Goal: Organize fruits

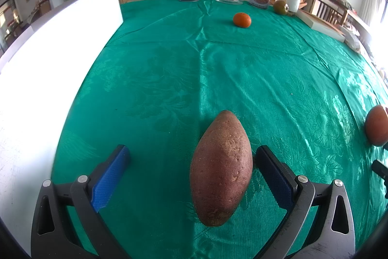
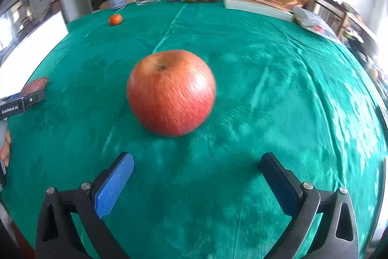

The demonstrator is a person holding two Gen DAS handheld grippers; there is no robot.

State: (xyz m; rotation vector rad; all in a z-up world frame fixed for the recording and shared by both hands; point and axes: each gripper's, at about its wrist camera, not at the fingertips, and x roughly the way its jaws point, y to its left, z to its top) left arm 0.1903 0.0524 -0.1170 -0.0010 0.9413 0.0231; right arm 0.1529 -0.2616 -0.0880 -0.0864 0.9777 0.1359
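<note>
My left fingers [image 1: 191, 176] stand spread wide and empty around the reddish-brown, spindle-shaped sweet potato [image 1: 221, 168]. It lies on the green cloth-covered surface [image 1: 169, 79], long axis toward 12 o'clock, nearer my 3 o'clock pad. My right fingers [image 2: 197, 182], equally spread, face the round red apple [image 2: 171, 92] at 12 o'clock, not yet between them.

A glossy emerald cloth [image 1: 169, 64] with a woven floral damask pattern covers the desk, carrying a reddish-brown sweet potato [image 1: 221, 168], a red apple [image 2: 171, 92] streaked with yellow, and an orange tangerine [image 1: 242, 19]; each tool's pads [image 1: 110, 177] are textured blue.
</note>
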